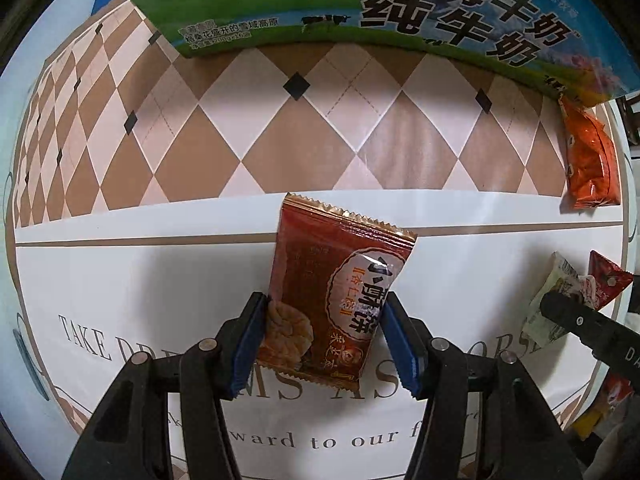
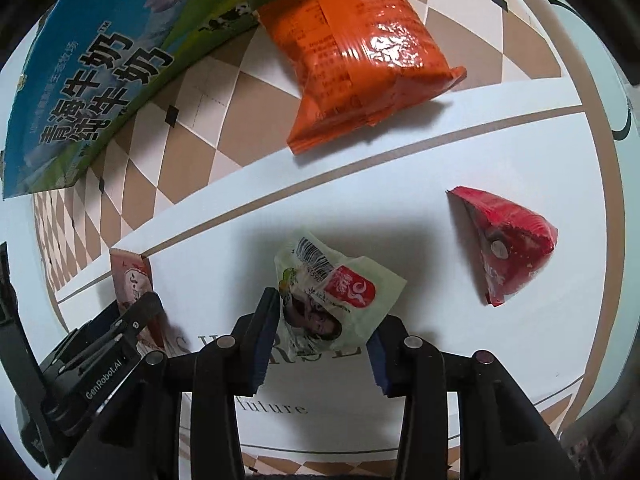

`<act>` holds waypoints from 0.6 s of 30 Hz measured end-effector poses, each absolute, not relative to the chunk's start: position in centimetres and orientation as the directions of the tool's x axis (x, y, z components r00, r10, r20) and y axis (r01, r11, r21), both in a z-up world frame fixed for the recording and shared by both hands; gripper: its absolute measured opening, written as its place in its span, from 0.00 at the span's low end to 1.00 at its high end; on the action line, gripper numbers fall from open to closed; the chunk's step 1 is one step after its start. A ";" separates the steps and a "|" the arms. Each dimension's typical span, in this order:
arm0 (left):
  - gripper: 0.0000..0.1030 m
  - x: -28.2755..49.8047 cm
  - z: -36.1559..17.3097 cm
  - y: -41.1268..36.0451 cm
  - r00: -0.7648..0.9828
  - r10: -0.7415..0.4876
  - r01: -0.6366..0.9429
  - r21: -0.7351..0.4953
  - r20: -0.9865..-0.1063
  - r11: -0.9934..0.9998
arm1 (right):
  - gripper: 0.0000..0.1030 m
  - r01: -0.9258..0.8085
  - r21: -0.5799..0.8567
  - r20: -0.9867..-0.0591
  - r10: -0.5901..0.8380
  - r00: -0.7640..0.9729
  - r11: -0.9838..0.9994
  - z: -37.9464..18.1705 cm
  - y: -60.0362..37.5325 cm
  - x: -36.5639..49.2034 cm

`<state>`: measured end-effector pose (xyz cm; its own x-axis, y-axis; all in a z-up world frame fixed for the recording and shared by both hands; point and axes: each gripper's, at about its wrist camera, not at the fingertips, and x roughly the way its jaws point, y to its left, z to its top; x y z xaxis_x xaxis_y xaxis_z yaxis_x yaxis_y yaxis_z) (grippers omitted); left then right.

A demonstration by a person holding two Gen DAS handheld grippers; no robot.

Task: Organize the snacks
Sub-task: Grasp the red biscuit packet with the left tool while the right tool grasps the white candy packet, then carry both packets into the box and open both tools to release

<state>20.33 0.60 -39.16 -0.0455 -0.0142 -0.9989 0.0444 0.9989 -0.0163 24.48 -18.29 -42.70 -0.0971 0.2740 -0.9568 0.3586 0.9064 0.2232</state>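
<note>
My left gripper (image 1: 324, 332) is shut on a brown-red biscuit packet (image 1: 332, 292), its blue pads pressing both sides of the packet's near half. My right gripper (image 2: 324, 334) is shut on a pale green snack packet (image 2: 332, 292) with a red label, held crumpled between the pads. The green packet also shows at the right of the left wrist view (image 1: 552, 304). The biscuit packet shows at the left of the right wrist view (image 2: 134, 280), beside the left gripper's body. An orange packet (image 2: 360, 56) lies farther out. A red triangular packet (image 2: 512, 240) lies to the right.
A blue and green milk carton box (image 1: 400, 8) stands at the far side; it also shows in the right wrist view (image 2: 100, 68). The table cover (image 1: 120, 280) is white with printed text and a brown diamond pattern. The orange packet (image 1: 588, 160) lies next to the box.
</note>
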 end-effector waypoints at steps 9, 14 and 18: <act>0.52 20.2 -37.7 2.1 -0.036 -0.032 0.043 -0.033 -0.999 0.999 | 0.40 0.313 0.231 -0.964 0.261 -0.056 0.921 -41.4 -18.2 23.7; 0.52 19.9 -34.0 2.1 0.010 -0.096 0.025 -0.096 -0.995 0.995 | 0.40 0.283 0.276 -0.957 0.290 -0.010 0.919 -39.1 -17.3 23.7; 0.52 21.3 -29.2 2.1 0.078 -0.167 0.006 -0.167 -0.983 0.986 | 0.40 0.255 0.337 -0.940 0.340 0.037 0.906 -35.8 -17.5 24.4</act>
<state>21.27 2.08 -29.17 0.0785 -0.1674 -0.9828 0.0059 0.9859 -0.1674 24.38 -17.52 -35.84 0.0366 0.3397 -0.9398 0.2555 0.9060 0.3375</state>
